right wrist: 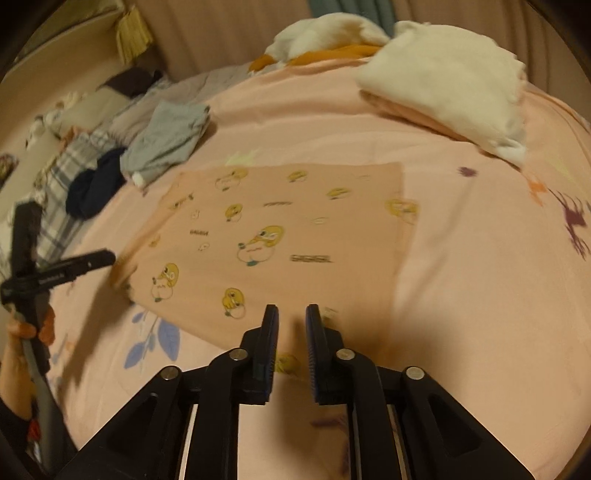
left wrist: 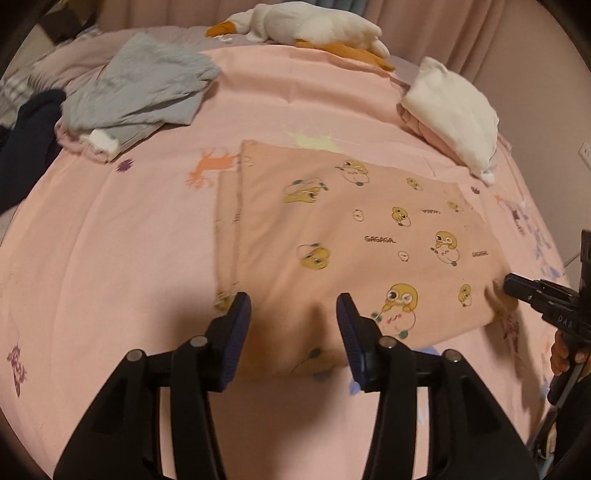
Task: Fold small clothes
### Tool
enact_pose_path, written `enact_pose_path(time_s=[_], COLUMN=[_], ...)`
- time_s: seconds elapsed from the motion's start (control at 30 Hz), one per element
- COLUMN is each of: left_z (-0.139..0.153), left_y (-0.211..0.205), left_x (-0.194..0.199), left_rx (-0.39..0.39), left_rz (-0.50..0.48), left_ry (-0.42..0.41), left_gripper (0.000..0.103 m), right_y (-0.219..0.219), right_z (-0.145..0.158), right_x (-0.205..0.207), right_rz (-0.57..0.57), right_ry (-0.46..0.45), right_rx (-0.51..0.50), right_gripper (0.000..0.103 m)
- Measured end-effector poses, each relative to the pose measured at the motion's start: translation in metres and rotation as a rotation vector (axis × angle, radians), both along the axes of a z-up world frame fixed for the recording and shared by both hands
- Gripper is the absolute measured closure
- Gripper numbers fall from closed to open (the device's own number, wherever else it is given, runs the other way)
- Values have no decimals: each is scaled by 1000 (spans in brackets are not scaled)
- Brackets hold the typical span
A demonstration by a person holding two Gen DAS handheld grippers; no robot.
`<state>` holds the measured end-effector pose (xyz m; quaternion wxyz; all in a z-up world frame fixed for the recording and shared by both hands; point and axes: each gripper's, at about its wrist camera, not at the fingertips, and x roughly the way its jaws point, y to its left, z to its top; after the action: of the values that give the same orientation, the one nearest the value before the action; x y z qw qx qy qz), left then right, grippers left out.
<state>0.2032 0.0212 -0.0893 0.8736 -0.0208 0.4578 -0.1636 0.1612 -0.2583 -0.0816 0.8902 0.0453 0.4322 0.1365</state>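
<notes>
Both the left gripper (left wrist: pixel 293 308) and right gripper (right wrist: pixel 291 317) hover with fingers apart, empty, hiding the near edge of the duck-print cloth (left wrist: pixel 369 236) on the bed (left wrist: pixel 110 240).

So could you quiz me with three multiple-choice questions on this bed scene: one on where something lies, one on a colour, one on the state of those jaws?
1. Where does the plush goose lie?
A. at the far edge of the bed
B. on the duck-print cloth
C. between the left gripper's jaws

2. What colour are the ducks printed on the duck-print cloth?
A. blue
B. yellow
C. red

3. How do the left gripper jaws stand?
A. shut on the cloth
B. shut on nothing
C. open over the cloth's near edge

Answers: 1 A, the goose rests beyond all the clothes by the curtain. 2 B, the printed ducks are yellow. 3 C, a wide gap shows between the jaws with nothing held.
</notes>
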Motion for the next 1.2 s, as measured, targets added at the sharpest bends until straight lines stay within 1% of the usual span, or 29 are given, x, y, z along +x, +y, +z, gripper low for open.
enact_pose_path(time_s=[0.1, 0.17, 0.23, 0.3, 0.37, 0.43, 0.6, 0.7, 0.77, 0.83, 0.9, 0.97, 1.0, 1.03, 1.07, 1.2], left_z=[-11, -20, -30, -36, -40, -42, -42, -39, -36, -33, -29, -26, -26, -26, -27, -39], left_y=[-18, -29, -36, -38, -38, -37, -32, -26, -19, -9, 7, 21, 30, 36, 44, 59], left_x=[4, 5, 5, 3, -1, -4, -14, -21, -27, -32, -37, -39, -38, -37, -34, -18], left_rx=[61, 106, 151, 176, 187, 185, 168, 137, 98, 56, 5, -39, -63, -82, -108, -224], left_rz=[-11, -20, -25, -29, -40, -42, -39, -26, -10, 11, 59, 113, 143, 167, 192, 226], left_ry=[-15, -29, -27, -32, -31, -30, -23, -18, -9, -2, 4, 8, 9, 12, 25, 90], left_gripper=[54, 56, 56, 56, 56, 56, 54, 54, 54, 50, 38, 30, 29, 29, 29, 29], right_y=[11, 18, 20, 21, 20, 19, 14, 9, 8, 7, 4, 2, 1, 1, 1, 5], right_z=[-11, -19, -22, -25, -27, -30, -35, -32, -29, -26, -22, -17, -15, -14, -14, -11], right_x=[9, 12, 11, 7, 2, -3, -14, -17, -21, -26, -32, -37, -38, -39, -39, -36], right_rz=[-1, -13, -18, -20, -20, -12, -14, -18, -11, -6, -7, -9, -11, -11, -8, 8], right_ry=[-5, -7, -12, -18, -18, -11, -2, 17, 27, 36, 36, 26, 24, 24, 24, 20], right_rx=[-12, -58, -97, -125, -161, -173, -157, -135, -135, -126, -105, -77, -65, -53, -40, 22], right_gripper=[86, 86, 86, 86, 86, 86, 86, 86, 85, 82, 77, 73, 68, 63, 62, 62])
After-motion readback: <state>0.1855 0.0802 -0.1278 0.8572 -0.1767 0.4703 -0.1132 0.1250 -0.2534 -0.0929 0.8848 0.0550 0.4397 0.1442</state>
